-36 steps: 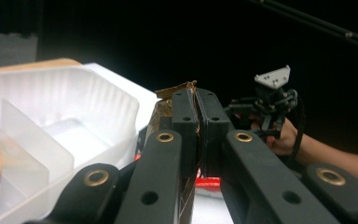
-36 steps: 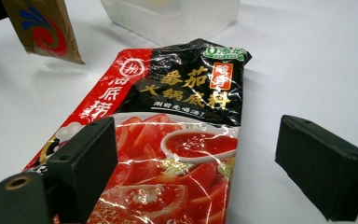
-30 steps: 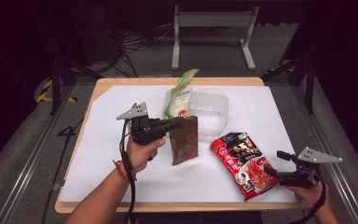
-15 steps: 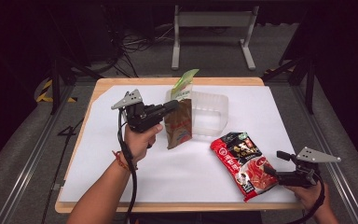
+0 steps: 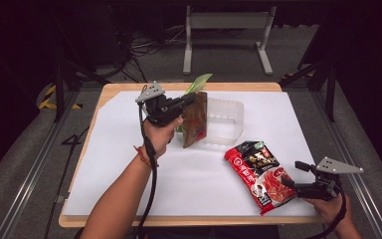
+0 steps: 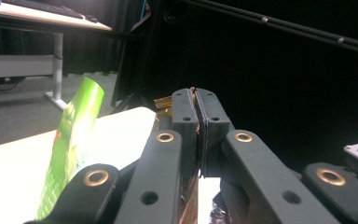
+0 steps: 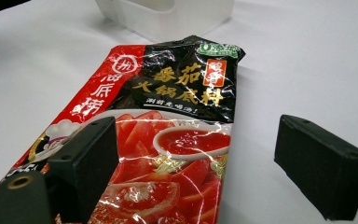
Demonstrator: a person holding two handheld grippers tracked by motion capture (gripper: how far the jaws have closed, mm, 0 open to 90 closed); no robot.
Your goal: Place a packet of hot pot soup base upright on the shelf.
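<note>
The counter (image 5: 129, 164) is a wooden top under a white sheet. At its far middle stands a clear plastic bin (image 5: 226, 119), open at the top; a green packet (image 5: 197, 82) sticks up at its left end, though whether it stands inside the bin or just behind it cannot be told.

Flat on the sheet at the near right lies a red and black pouch (image 5: 261, 174), well apart from the bin. The right gripper view shows large gold Chinese characters on its black panel, white characters down its red band, a small green logo at the top corner, and a picture of sliced tomatoes with a bowl of red sauce.

A brown packet (image 5: 195, 119) hangs upright off the sheet, just left of the bin; its print is too small to read.

The left hand-held gripper (image 5: 191, 99) has its jaws pressed together on the brown packet's top edge. The right hand-held gripper (image 5: 291, 174) rests at the pouch's near end with its jaws spread, one over the pouch's corner.
</note>
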